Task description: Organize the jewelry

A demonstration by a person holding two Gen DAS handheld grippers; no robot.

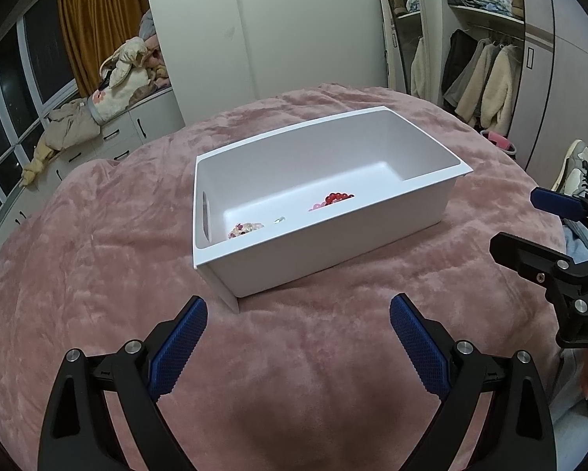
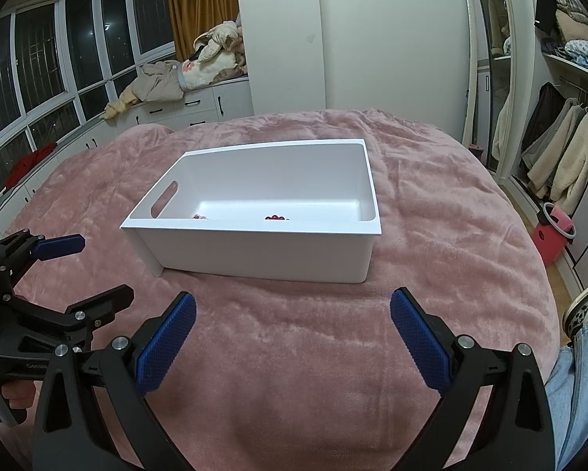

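A white plastic bin (image 1: 333,251) stands on the pink blanket, also seen in the right wrist view (image 2: 254,251). Inside lie a red bead bracelet (image 1: 338,197), a pale pink bead string (image 1: 317,207), a small clear piece (image 1: 279,219) and a light beaded bracelet (image 1: 245,228). From the right wrist view only the red beads (image 2: 275,218) and the light beads (image 2: 198,217) peek over the near wall. My left gripper (image 1: 298,343) is open and empty, in front of the bin. My right gripper (image 2: 293,339) is open and empty, also in front of the bin.
The pink fleece blanket (image 1: 294,373) covers the bed. The right gripper shows at the right edge of the left wrist view (image 1: 545,235); the left gripper shows at the left of the right wrist view (image 2: 70,271). A wardrobe with coats (image 2: 561,157), a red bucket (image 2: 553,235) and window cabinets (image 2: 137,117) surround the bed.
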